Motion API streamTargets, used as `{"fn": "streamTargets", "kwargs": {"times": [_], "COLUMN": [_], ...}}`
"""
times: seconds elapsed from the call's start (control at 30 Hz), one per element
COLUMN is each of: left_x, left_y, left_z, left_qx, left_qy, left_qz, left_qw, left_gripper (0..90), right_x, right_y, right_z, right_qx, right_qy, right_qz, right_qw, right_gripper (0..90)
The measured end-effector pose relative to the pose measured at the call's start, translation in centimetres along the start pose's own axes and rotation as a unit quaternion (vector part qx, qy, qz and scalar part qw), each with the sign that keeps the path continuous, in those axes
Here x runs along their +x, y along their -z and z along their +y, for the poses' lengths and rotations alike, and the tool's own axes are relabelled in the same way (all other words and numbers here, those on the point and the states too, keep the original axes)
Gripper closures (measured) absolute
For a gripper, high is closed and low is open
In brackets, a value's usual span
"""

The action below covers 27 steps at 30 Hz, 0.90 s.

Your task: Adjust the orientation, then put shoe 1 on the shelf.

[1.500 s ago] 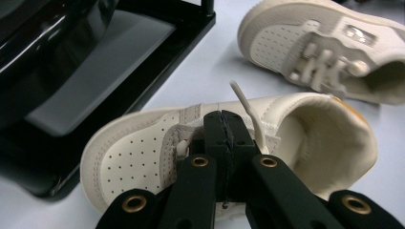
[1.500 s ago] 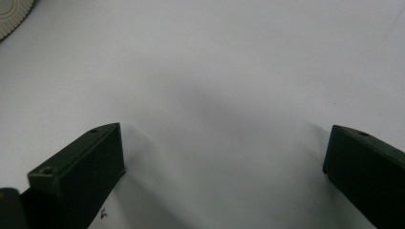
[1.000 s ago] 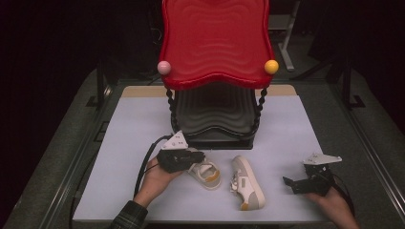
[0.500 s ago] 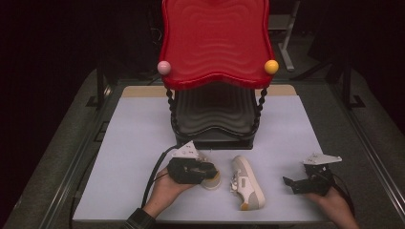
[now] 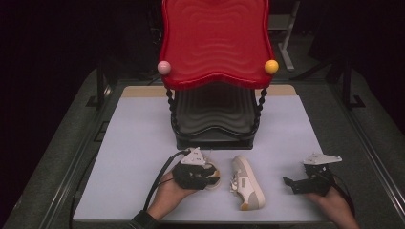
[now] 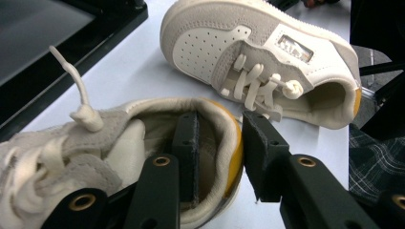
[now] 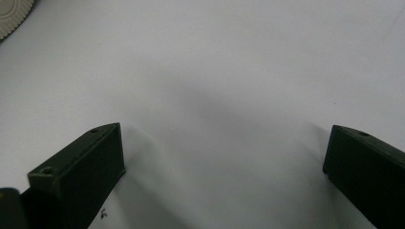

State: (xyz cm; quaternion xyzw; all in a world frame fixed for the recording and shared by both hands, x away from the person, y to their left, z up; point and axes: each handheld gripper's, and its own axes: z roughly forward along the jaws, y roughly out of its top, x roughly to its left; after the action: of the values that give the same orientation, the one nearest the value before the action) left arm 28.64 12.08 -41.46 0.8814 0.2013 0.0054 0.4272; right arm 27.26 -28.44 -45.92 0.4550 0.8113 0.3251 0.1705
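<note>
My left claw [image 6: 217,157] straddles the heel collar of the small cream suede sneaker [image 6: 119,143] — one jaw inside, one outside, not yet clamped; my right claw [image 7: 224,176] gapes wide.

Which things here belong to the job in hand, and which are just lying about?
In the job:
- left tool, one jaw inside the heel, one outside
- near shoe, the one being gripped

Lying about:
- second shoe, on its side on the white mat
- red and black rack
- right tool, open over bare mat
</note>
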Motion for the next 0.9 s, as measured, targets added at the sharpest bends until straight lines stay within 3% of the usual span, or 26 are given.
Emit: {"fn": "streamTargets", "kwargs": {"times": [0.17, 0.43, 0.9], "left_x": [-0.1, -0.7, -2.1], "left_y": [0.2, 0.6, 2.6], "left_z": [0.1, 0.2, 2.2], "left_qx": [0.008, 0.024, 0.008], "left_qy": [-0.008, -0.033, -0.061], "left_qz": [-0.005, -0.012, -0.041], "left_qw": [0.9999, 0.9991, 0.9973], "left_gripper": [76.4, 77.6, 77.7], "right_x": [0.0, 0.0, 0.0], "right_y": [0.0, 0.0, 0.0], "right_z": [0.0, 0.0, 0.0], "right_qx": [0.0, 0.0, 0.0], "right_qy": [0.0, 0.0, -0.001], "right_qz": [0.0, 0.0, 0.001], "right_qw": [1.0, 1.0, 1.0], "right_gripper": [0.0, 0.0, 0.0]}}
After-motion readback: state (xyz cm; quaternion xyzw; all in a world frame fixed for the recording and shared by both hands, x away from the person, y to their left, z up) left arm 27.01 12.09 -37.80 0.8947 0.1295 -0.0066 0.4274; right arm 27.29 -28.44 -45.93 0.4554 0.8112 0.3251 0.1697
